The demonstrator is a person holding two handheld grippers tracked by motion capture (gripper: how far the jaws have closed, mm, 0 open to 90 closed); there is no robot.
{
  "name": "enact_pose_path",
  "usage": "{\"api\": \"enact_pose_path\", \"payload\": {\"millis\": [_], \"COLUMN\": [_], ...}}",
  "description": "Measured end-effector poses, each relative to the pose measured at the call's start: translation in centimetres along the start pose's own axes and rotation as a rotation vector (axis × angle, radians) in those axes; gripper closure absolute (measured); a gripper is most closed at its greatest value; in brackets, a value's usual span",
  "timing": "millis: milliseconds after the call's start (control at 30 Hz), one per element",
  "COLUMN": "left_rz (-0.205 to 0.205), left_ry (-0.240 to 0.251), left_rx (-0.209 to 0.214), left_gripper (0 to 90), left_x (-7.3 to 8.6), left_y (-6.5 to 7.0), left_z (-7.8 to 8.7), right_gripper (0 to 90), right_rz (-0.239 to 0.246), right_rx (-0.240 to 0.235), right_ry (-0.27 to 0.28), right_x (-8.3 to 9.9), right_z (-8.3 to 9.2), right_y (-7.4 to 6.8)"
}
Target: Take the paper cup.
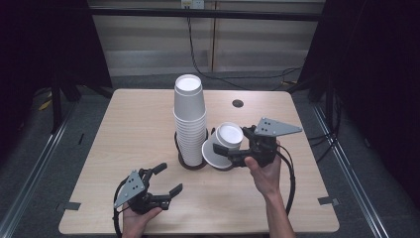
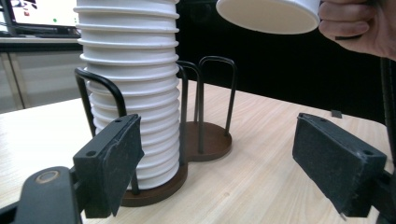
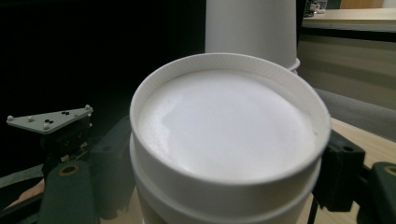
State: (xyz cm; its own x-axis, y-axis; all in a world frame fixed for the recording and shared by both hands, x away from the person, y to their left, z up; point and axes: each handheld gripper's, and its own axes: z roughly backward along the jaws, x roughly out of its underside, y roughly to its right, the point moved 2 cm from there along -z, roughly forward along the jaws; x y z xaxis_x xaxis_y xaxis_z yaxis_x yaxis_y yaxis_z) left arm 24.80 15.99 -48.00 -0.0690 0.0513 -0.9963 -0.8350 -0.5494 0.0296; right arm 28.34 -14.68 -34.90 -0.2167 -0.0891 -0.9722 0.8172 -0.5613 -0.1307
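A tall stack of upside-down white paper cups (image 1: 189, 119) stands in a dark wire holder (image 1: 192, 162) at the table's middle. My right gripper (image 1: 233, 145) is shut on two nested white cups (image 1: 229, 135), tilted, bottom up, just right of the stack and above the holder's empty slot (image 2: 210, 140). In the right gripper view the held cups (image 3: 229, 135) sit between the pads (image 3: 338, 172), with the stack (image 3: 252, 28) behind. My left gripper (image 1: 170, 178) rests open near the front edge, with nothing between its jaws, facing the stack (image 2: 135, 84).
The wooden table (image 1: 133, 129) has a small dark round hole (image 1: 237, 103) at the back right. Black cables trail from both grippers. The holder's wire loops (image 2: 215, 93) rise around the open slot. Dark floor and metal rails surround the table.
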Motion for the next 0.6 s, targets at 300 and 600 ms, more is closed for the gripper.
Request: {"api": "enact_pose_path", "payload": {"millis": [300, 600], "left_rz": [0.0, -0.009], "left_ry": [-0.019, -0.032], "left_rx": [0.022, 0.057], "left_gripper": [15.7, 15.7], "left_x": [-0.4, -1.2], "left_y": [0.2, 0.8], "left_z": [-0.1, -0.6], "right_gripper": [22.7, 22.8], "right_rz": [0.011, 0.025], "right_rx": [-0.028, -0.067], "right_ry": [-0.007, -0.035], "right_x": [1.3, 2.3], "right_z": [-0.4, -1.4], "right_y": [-1.0, -2.1]}}
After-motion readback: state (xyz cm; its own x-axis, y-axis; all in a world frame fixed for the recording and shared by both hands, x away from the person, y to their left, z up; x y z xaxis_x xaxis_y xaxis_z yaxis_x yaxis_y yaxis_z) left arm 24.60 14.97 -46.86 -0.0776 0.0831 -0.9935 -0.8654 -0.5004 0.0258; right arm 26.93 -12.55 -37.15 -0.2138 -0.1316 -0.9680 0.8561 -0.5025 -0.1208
